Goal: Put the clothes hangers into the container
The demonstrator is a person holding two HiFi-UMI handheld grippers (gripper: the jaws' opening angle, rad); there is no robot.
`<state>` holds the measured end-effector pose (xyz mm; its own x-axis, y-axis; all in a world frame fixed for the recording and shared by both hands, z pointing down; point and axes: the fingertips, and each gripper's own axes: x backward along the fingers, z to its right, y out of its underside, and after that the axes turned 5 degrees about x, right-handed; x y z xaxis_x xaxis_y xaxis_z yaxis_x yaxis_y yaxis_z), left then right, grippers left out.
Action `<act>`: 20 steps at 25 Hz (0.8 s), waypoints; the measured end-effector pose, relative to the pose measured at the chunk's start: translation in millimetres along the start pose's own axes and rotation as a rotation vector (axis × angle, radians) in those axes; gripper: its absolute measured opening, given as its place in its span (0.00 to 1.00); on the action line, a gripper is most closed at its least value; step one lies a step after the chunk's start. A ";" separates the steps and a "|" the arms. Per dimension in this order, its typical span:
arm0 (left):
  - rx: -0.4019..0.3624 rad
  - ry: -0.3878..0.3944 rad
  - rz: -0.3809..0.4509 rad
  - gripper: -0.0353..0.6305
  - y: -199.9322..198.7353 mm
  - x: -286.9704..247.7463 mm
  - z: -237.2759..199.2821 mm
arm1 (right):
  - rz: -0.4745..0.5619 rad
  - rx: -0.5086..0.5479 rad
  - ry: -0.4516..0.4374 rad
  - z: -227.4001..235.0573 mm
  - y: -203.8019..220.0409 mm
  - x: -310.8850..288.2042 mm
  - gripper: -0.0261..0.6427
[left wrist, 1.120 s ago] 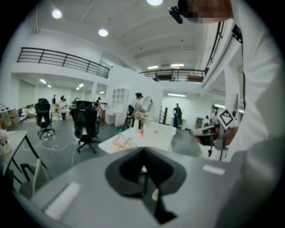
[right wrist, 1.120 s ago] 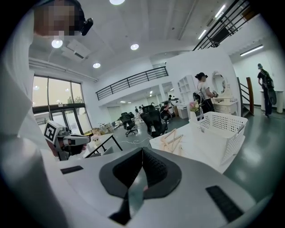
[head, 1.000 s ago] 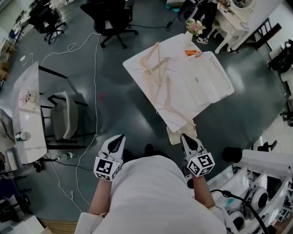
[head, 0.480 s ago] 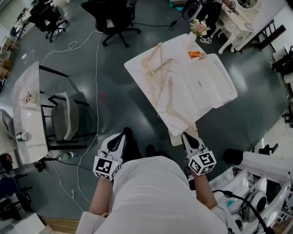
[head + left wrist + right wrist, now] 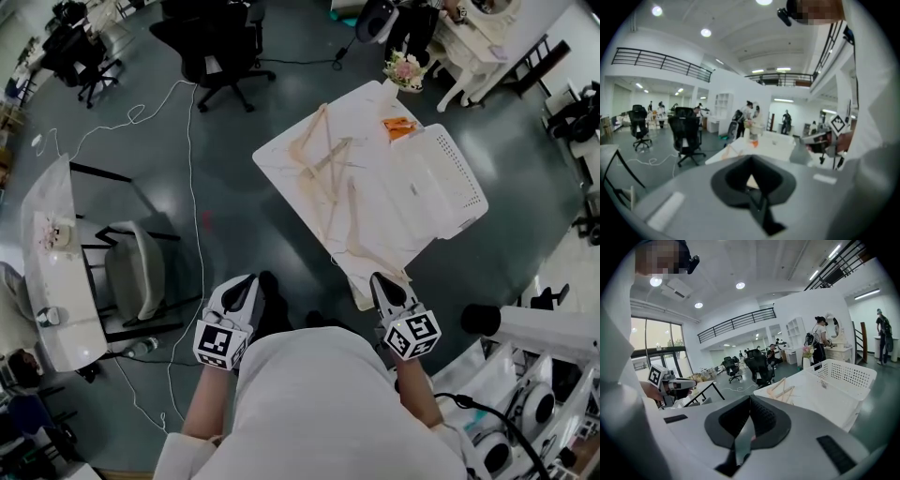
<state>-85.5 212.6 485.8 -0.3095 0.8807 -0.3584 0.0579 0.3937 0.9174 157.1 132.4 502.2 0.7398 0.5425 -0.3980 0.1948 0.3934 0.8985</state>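
The pale wooden clothes hangers lie in a jumble on the white counter, beside the white plastic basket with holes. The left hand-held gripper and right hand-held gripper are pinched closed, holding nothing. Grabbing one hanger could hook another and drag it to the floor.

White top; L tool & R tool white w/ black jaws, b/w marker cubes.

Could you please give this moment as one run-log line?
left gripper: shut, empty | right gripper: shut, empty | hangers: on table, untouched | basket: beside hangers | stage: none picked yet
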 end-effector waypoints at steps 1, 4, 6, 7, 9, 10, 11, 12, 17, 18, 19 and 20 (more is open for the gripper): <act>0.000 0.006 0.001 0.05 -2.5 -4.1 -7.4 | 0.000 0.002 0.001 -0.8 -3.7 -7.2 0.04; 0.004 0.022 -0.005 0.05 -5.8 -13.9 -26.9 | -0.009 0.000 0.005 -4.7 -10.5 -27.3 0.04; 0.007 0.035 -0.011 0.05 -8.0 -18.9 -39.5 | -0.020 -0.002 0.008 -8.6 -14.5 -40.8 0.04; 0.008 0.042 -0.013 0.05 -9.5 -21.0 -45.9 | -0.025 0.002 0.009 -10.6 -17.2 -48.1 0.04; 0.005 0.059 -0.019 0.05 -12.0 -25.2 -57.7 | -0.029 0.012 0.013 -13.8 -23.8 -62.2 0.04; 0.003 0.068 -0.024 0.05 -12.8 -27.1 -63.3 | -0.030 0.017 0.015 -15.1 -27.2 -68.7 0.04; 0.001 0.077 -0.029 0.05 -13.1 -29.0 -69.5 | -0.030 0.020 0.017 -16.5 -30.2 -75.2 0.04; -0.001 0.084 -0.035 0.05 -13.0 -30.7 -76.6 | -0.030 0.022 0.020 -18.1 -33.0 -82.0 0.04; -0.014 0.116 -0.056 0.05 -15.0 -41.3 -111.2 | -0.025 0.021 0.043 -26.0 -47.1 -115.4 0.04; -0.016 0.127 -0.056 0.05 -16.4 -43.7 -114.6 | -0.027 0.023 0.046 -27.5 -49.6 -120.4 0.04; -0.018 0.139 -0.057 0.05 -17.7 -46.2 -117.0 | -0.030 0.028 0.047 -29.0 -51.6 -124.7 0.04; -0.019 0.150 -0.059 0.05 -18.0 -48.8 -118.8 | -0.035 0.034 0.048 -30.5 -53.1 -128.7 0.04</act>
<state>-184.2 131.3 507.3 -0.4506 0.8063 -0.3831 0.0179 0.4372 0.8992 31.9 64.3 500.0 0.7010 0.5640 -0.4365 0.2421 0.3875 0.8895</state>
